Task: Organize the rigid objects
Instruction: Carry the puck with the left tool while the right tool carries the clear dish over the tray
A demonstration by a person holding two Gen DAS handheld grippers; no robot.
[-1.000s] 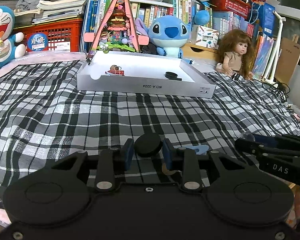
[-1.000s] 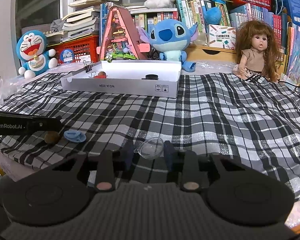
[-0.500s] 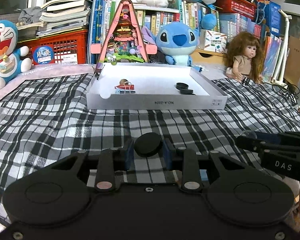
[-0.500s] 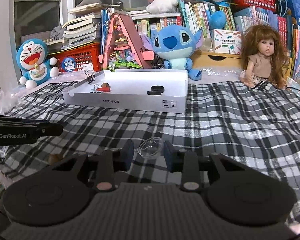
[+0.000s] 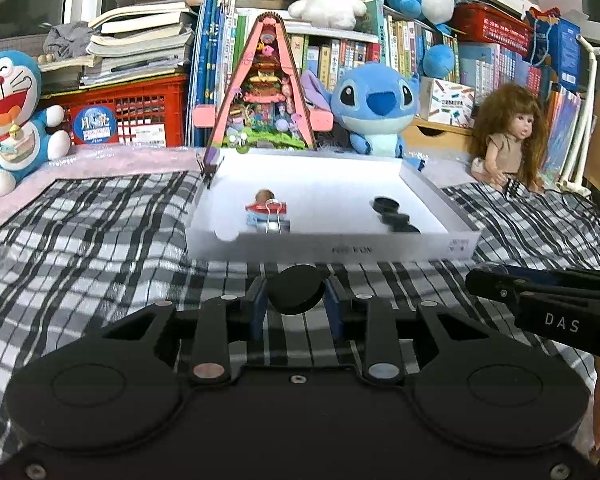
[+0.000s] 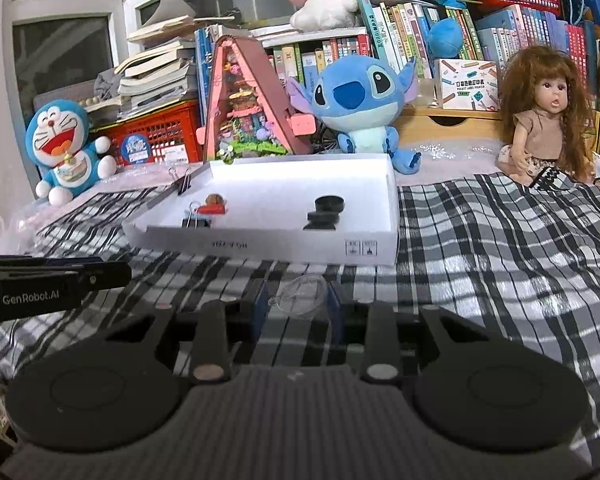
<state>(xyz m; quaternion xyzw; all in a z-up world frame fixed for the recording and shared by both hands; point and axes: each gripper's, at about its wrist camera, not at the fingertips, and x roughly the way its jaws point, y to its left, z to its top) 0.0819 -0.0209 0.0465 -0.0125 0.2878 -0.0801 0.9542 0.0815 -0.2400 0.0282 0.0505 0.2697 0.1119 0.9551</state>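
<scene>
While gripped, black disc (image 5: 296, 289) face tilted up

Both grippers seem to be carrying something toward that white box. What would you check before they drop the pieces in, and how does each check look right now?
1. Left gripper clamps the black disc between its pads: ok.
2. Right gripper clamps the clear plastic shell: ok.
3. White box sits open with bare floor for more pieces: ok.
4. Landing spot clear of the black caps and the binder clips already inside: ok, the middle is bare.
5. Grippers are over the box: not ok, both are short of its front wall.
6. Grippers clear of each other: ok, side by side and apart.
</scene>
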